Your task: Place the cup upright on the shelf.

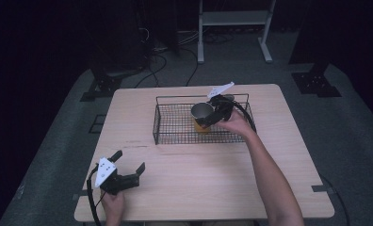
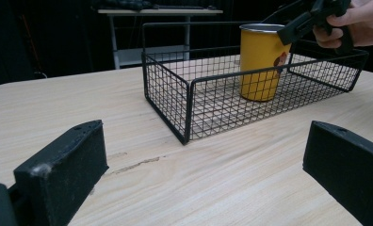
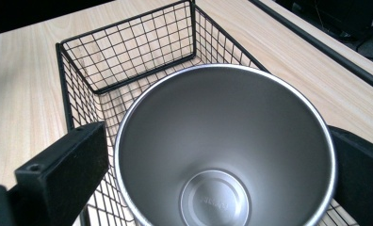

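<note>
A yellow metal cup [image 1: 202,116] with a silver inside [image 3: 222,155] stands upright on the floor of a black wire basket [image 1: 175,123]; the left gripper view shows the cup [image 2: 260,66] through the mesh. My right gripper [image 1: 212,114] reaches over the basket from the right. Its jaws stand wide at either side of the cup's rim, with a thin gap at the left jaw. My left gripper [image 1: 129,161] hovers open near the table's front left corner, holding nothing and pointing toward the basket [image 2: 189,89].
The basket [image 3: 128,52] sits at the back middle of the light wooden table [image 1: 198,183]. A white metal frame [image 1: 234,19] and cables lie on the dark floor beyond the table's far edge.
</note>
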